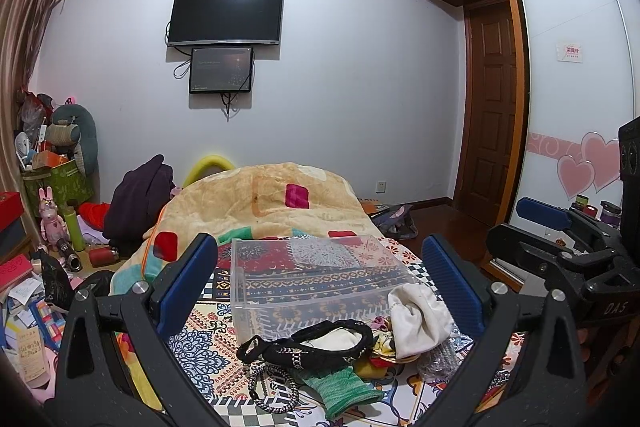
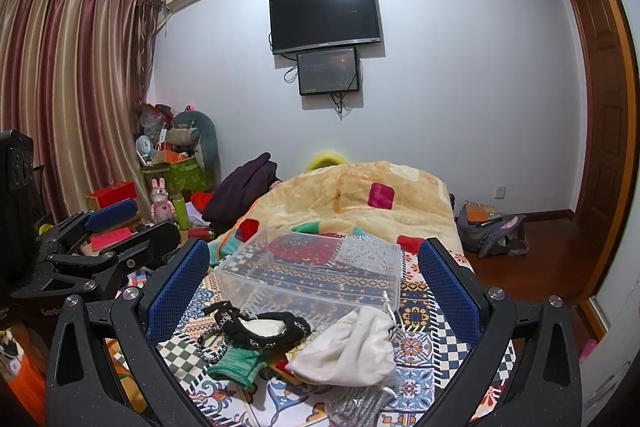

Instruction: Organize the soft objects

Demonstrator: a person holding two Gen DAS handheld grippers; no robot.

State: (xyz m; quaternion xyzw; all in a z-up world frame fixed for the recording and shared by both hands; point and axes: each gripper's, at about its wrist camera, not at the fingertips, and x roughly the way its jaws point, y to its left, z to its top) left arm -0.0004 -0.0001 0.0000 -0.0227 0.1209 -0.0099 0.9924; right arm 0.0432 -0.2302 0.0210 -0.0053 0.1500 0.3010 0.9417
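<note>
Left wrist view: a patterned bedspread (image 1: 208, 347) carries a clear plastic bin (image 1: 316, 279), with a small heap just in front: white cloth pouch (image 1: 416, 319), black knitted piece (image 1: 320, 341), green knit item (image 1: 340, 389). Left gripper (image 1: 320, 283) and right gripper (image 2: 316, 287) both hover spread wide, holding nothing.

Clear glossy plastic bin (image 1: 316, 275) – matt cloth pouch (image 2: 352, 347).

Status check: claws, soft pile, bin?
Both claws open, empty: left claw, right claw. Clear bin empty on bedspread. Soft pile, white pouch on top, lies before it untouched. Nothing blocking.
</note>
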